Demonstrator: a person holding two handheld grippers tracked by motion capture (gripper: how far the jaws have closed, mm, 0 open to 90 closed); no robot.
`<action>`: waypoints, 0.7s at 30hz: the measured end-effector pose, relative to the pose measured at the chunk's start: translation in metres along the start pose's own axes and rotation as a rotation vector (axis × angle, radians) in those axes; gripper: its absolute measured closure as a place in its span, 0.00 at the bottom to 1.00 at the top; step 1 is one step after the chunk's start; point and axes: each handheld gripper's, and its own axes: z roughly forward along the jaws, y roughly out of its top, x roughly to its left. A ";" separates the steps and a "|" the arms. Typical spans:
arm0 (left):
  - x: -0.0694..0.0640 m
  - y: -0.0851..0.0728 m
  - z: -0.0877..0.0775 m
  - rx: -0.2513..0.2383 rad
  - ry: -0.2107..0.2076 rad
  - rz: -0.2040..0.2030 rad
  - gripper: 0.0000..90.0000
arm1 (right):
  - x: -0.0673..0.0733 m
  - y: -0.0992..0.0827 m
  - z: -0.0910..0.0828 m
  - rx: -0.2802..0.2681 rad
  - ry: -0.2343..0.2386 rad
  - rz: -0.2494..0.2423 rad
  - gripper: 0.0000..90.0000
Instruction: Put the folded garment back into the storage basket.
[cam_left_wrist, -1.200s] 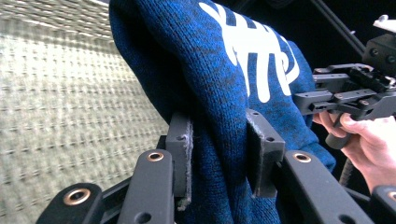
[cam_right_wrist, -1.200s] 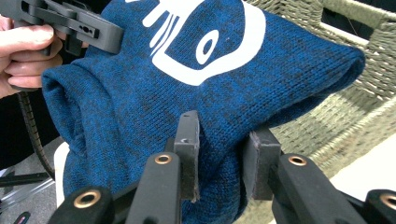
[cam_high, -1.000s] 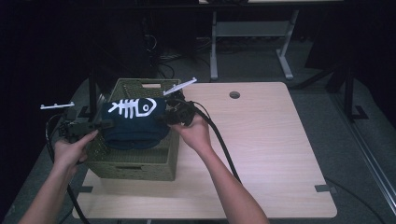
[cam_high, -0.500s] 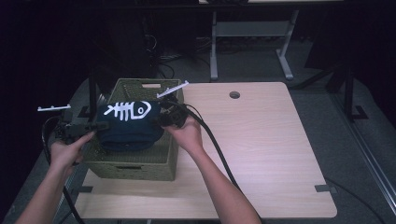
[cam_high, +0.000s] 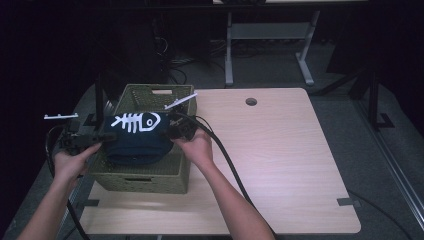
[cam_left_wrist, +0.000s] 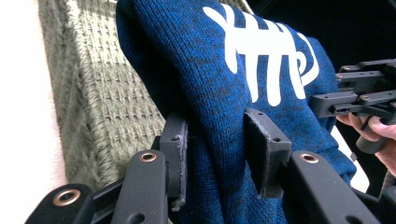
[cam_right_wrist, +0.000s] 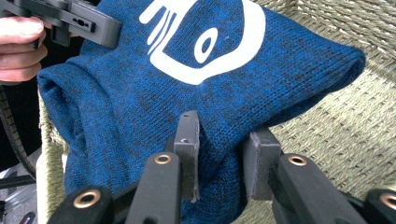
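Holding a folded blue sweater (cam_high: 134, 140) between both grippers, above the green basket (cam_high: 150, 175). Risks, left to right:

Left gripper (cam_left_wrist: 217, 158): jaws pinching a thick fold of knit at the sweater's left end. Only the pad tips bite, so the fold could creep out if either hand pulls outward. The basket wall sits just behind that gripper, so lowering at this angle could snag the knit or knock the rim.

Between the grippers: the sweater spans gripper to gripper and its underside sags toward the basket. If the hands close in, the bundle may unfold and drape over the rim.

Right gripper (cam_right_wrist: 219, 154): jaws pinching the right end, a bunched fold between the pads. Same risk; if one side lets go first, the bundle swings off the other.

Sweater: dark blue heathered knit, white fishbone print (cam_high: 136, 121) on top, folded into a compact bundle, edges rolled under. Soft, no stiffness to help the grip.
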 end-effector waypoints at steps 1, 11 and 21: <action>0.000 0.000 0.000 0.002 0.004 0.002 0.69 | 0.000 0.000 0.000 0.005 -0.001 -0.001 0.78; -0.004 0.003 0.005 0.012 0.023 0.032 0.67 | 0.002 -0.003 -0.005 -0.007 -0.028 -0.011 0.78; -0.015 0.005 0.007 0.006 0.102 0.101 0.52 | -0.004 -0.005 -0.022 -0.041 -0.121 -0.007 0.52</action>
